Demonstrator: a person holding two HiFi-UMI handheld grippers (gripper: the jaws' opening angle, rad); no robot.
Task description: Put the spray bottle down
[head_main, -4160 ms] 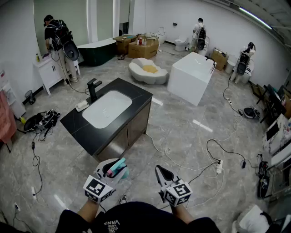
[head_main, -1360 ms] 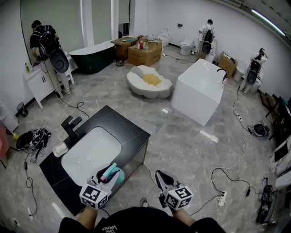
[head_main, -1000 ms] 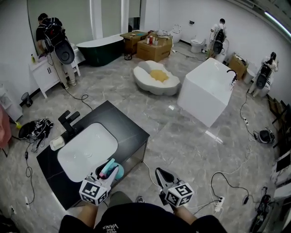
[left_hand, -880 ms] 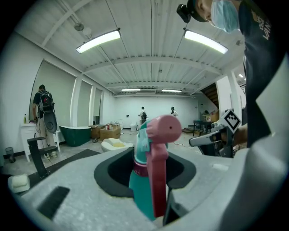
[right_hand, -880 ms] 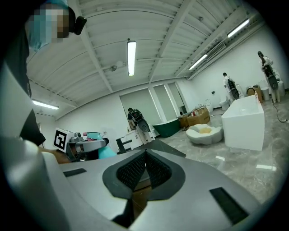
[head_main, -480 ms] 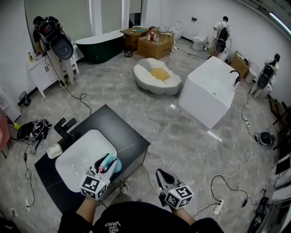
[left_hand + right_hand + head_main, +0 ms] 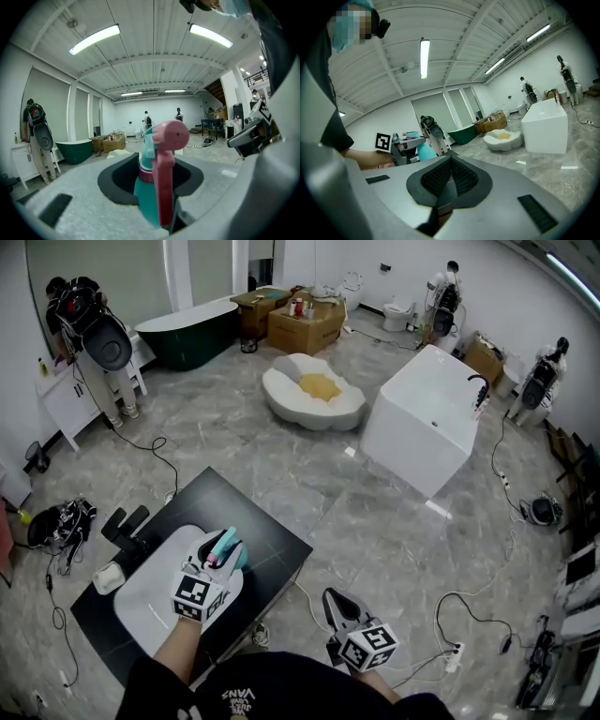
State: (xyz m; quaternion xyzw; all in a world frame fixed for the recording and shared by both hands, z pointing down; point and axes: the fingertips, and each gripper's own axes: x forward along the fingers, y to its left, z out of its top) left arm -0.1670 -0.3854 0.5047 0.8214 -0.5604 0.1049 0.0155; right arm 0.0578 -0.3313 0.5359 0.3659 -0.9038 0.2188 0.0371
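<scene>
A teal spray bottle (image 7: 228, 548) with a pink trigger head sits between the jaws of my left gripper (image 7: 218, 557), which is shut on it. In the left gripper view the bottle (image 7: 161, 140) stands upright between the jaws of this gripper (image 7: 154, 192). The bottle hangs over the white sink basin (image 7: 150, 589) set in a black vanity top (image 7: 258, 526). My right gripper (image 7: 334, 600) is low at the right, off the vanity, shut and empty; its ribbed pads meet in the right gripper view (image 7: 449, 174), where the left gripper (image 7: 408, 144) also shows.
A black faucet (image 7: 127, 522) and a small white dish (image 7: 108, 577) stand left of the basin. A white block tub (image 7: 427, 423), a shell-shaped tub (image 7: 314, 390), a dark green bathtub (image 7: 187, 332) and cardboard boxes (image 7: 305, 326) stand farther off. Cables (image 7: 459, 615) trail over the floor.
My left gripper has carried the bottle forward from the vanity's near edge to above the basin. The right gripper has moved a little and stays shut.
</scene>
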